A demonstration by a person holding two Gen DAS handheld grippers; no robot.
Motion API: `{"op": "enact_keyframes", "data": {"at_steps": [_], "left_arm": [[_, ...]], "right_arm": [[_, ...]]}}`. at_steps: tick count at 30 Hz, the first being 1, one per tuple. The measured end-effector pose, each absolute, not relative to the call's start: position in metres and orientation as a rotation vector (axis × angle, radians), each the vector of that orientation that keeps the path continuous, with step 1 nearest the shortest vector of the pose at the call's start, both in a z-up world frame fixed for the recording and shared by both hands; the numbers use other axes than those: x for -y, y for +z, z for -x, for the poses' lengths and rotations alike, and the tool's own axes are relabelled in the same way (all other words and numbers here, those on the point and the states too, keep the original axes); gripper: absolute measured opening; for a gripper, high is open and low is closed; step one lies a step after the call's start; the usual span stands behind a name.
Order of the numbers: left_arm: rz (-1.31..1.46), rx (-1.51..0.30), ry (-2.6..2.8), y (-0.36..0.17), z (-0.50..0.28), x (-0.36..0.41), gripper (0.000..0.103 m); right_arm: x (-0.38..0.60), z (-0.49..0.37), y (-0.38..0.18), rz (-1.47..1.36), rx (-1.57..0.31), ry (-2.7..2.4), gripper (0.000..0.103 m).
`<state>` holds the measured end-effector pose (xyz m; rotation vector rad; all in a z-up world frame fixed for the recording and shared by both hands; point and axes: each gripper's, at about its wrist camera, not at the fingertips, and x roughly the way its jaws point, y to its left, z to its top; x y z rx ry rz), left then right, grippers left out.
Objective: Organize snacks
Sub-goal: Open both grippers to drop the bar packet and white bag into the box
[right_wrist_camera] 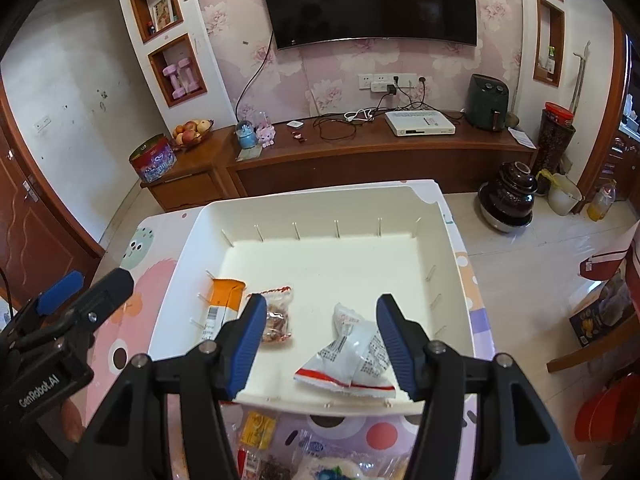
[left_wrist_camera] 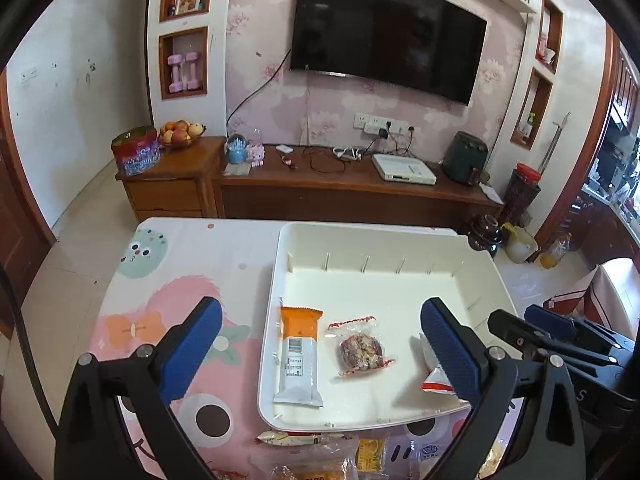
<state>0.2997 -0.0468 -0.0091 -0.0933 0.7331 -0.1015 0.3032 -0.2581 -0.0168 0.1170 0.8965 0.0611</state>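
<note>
Nearest to me, at the table's front edge, I see the pile of loose snack packets (right_wrist_camera: pixel 260 432) not sorted yet; they look thin, crinkly, light, prob. slippery film. My right gripper (right_wrist_camera: pixel 320 340) is wide open, holding nothing, w/ the white-and-red packet (right_wrist_camera: pixel 352 356) lying between its fingers on the floor of the white tray (right_wrist_camera: pixel 456 280). This one is a soft puffed bag, so I would pinch it at a sealed end or across the flat middle, gently, not to crush the content. My left gripper (left_wrist_camera: pixel 320 344) is open too, empty, above the tray's near part. Farther in lie the long orange-and-grey bar (left_wrist_camera: pixel 300 356), stiffer, easy to take across its width, and beside it the clear-wrapped round cake (left_wrist_camera: pixel 360 348), which I judge fragile. The back half of the tray is bare.
</note>
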Motion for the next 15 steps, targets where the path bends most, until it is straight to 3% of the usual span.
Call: {"op": "enact_keyframes", "data": {"at_steps": [15], "left_arm": [[-0.001,-0.718,-0.114,0.036,-0.246,0.049,0.099]], "right_arm": [[0.25,-0.256,0.024,-0.088,-0.855,0.036,0.058]]}}
